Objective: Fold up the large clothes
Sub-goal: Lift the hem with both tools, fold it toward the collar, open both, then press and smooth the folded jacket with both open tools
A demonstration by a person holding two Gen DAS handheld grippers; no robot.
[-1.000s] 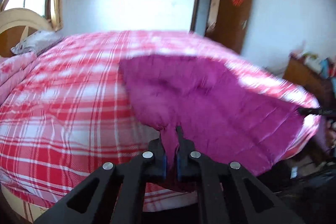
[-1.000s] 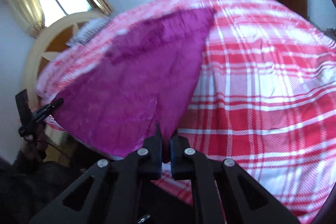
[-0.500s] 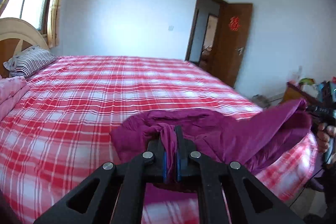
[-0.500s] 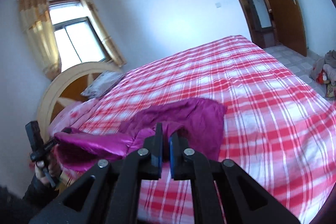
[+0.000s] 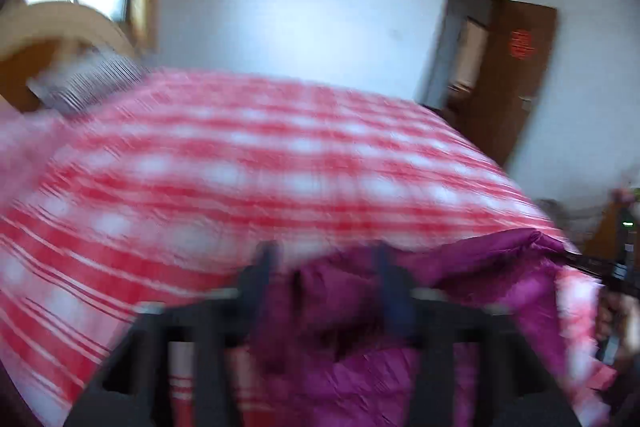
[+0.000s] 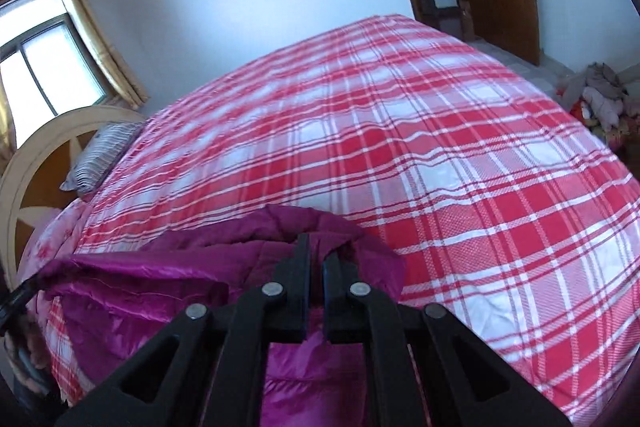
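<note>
1. Purple padded garment lies bunched at the near edge of the bed, filling the lower left of the right wrist view and the lower right of the left wrist view. One part of it drapes over the bed's near side.

2. Beyond the bunch, the red and white plaid cover stretches flat up to the far edge near the wall, leaving broad bare room in the middle and upper frame of both views.

3. Right wrist view alone shows the bed's right edge with a heap of clothes on the floor at the far right, plus a window at the upper left. Its picture is sharp; the left wrist picture is heavily blurred.

4. A wooden door stands at the upper right of both views. A striped pillow rests by the headboard at the left.

5. Right gripper, bottom centre, has its fingers pressed narrow on a fold of the purple cloth.

6. Left gripper shows its fingers spread wide, with purple cloth lying between them, not pinched.
</note>
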